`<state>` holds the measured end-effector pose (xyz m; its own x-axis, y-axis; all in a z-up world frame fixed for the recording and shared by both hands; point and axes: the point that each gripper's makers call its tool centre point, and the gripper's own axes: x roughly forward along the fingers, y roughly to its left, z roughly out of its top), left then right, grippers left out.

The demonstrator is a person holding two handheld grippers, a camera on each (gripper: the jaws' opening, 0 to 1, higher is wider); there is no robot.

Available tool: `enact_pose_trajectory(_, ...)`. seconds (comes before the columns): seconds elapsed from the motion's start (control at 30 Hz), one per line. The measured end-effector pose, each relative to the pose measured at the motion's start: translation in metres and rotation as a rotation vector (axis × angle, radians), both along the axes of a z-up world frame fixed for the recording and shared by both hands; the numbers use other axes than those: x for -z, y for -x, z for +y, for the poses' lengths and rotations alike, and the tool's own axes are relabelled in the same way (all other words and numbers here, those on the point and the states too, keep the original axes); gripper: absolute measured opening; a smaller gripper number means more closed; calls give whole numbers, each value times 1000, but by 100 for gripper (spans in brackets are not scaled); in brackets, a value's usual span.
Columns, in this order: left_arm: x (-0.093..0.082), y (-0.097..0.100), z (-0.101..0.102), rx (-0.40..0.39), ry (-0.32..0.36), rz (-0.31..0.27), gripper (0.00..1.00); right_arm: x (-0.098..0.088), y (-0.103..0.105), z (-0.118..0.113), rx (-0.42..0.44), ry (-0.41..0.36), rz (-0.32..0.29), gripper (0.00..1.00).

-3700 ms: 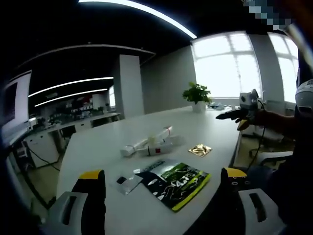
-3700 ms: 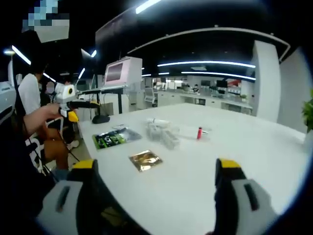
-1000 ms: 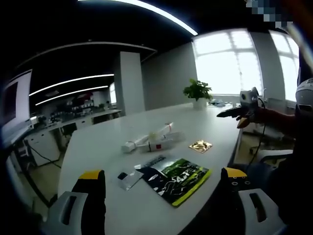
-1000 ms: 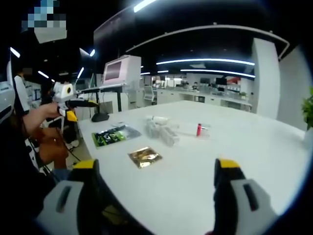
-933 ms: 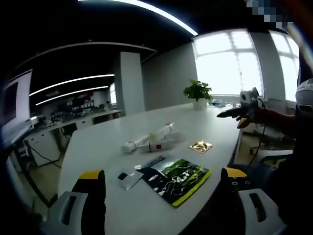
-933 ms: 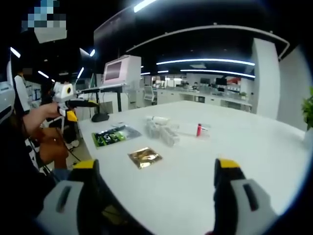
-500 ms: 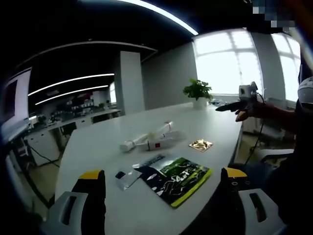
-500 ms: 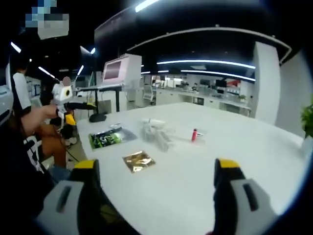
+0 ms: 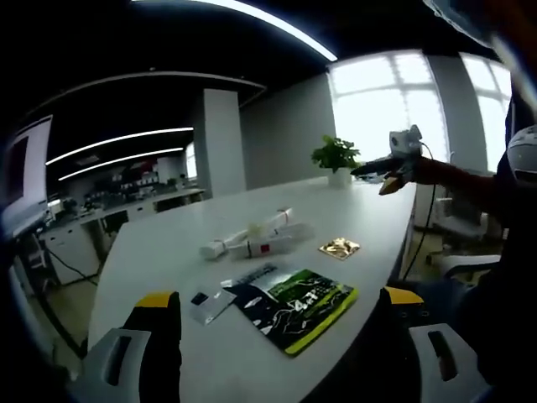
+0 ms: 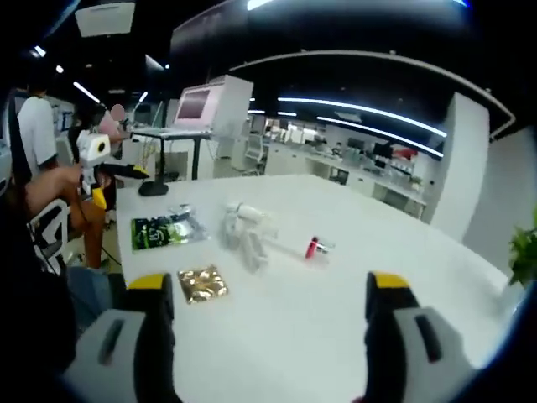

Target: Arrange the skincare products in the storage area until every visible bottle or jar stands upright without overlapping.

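**Both grippers open above the table, skincare items lying flat**

In the left gripper view we see our left gripper (image 9: 273, 353) with its jaws spread wide apart and nothing between them, poised over the near edge of the white table (image 9: 168, 243). Going from left to right across that table, a small clear sachet (image 9: 204, 304) lies nearest the left jaw, and just beside it sits a dark and green packet (image 9: 294, 306) with a yellow edge, flat on the surface. Beyond these, near the middle of the table, a cluster of white tubes (image 9: 249, 238) lies on its side, the tubes touching one another; none stands upright. To their right, apart from them, is a small gold sachet (image 9: 340, 248). Farther back a potted plant (image 9: 336, 159) stands near the window. At the right of this view our right gripper (image 9: 382, 165) is held up in a hand, above the far end of the table.

In the right gripper view the right gripper (image 10: 264, 336) is likewise released, jaws wide and empty. At the left, the left gripper (image 10: 105, 172) shows in a hand beside the table. Then come the green packet (image 10: 159, 232), the gold sachet (image 10: 203, 285) nearer us, the white tubes (image 10: 246, 232) lying down, and a small red item (image 10: 312, 247) just to their right; we cannot tell what it is.
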<state>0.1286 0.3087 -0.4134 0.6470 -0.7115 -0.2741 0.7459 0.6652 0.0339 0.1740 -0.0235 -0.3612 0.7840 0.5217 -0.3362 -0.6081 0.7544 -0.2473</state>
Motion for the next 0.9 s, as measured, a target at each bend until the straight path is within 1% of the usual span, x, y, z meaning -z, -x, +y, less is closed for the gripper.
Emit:
enact_pose_trajectory(0.2, 0, 1, 0, -2, 6, 2, 100, 0, -11, 1, -21, 39, 2, 96)
enact_pose_trajectory(0.4, 1, 4, 1, -4, -1, 8, 98, -2, -21, 0, -31, 53, 0, 95)
enact_pose_trajectory(0.63, 2, 6, 1, -6, -2, 9, 99, -3, -31, -2, -38, 70, 2, 95)
enact_pose_trajectory(0.9, 4, 6, 0, -11, -2, 13, 99, 1, -47, -5, -46, 82, 14, 94)
